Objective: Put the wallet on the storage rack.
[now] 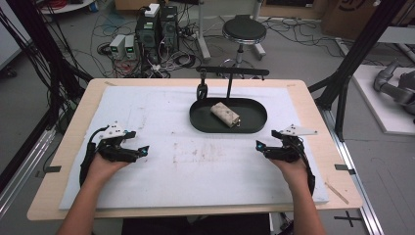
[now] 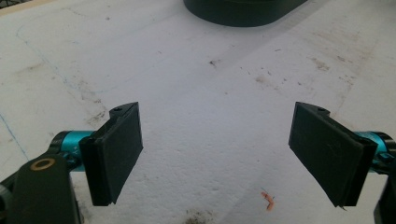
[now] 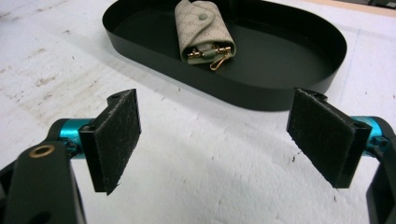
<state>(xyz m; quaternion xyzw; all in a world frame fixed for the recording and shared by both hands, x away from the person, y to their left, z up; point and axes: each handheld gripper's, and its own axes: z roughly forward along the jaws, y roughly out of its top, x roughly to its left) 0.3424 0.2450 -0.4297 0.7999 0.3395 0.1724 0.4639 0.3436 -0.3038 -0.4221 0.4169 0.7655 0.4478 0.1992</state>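
Nothing appears started. Left gripper (image 1: 145, 150) and right gripper (image 1: 258, 145) rest empty on the white mat (image 1: 161, 161), jaws spread wide. Key pouch (image 3: 201, 30) lies untouched in the black oval tray (image 3: 299, 74).

From above the near edge we look forward and down over the whole tabletop (image 1: 147, 196) to the floor beyond. Each gripper view rides low and close to the white mat (image 2: 196, 140), looking out between its own jaws. All three views share the black oval tray (image 1: 254, 125); the left gripper view catches just its near rim.
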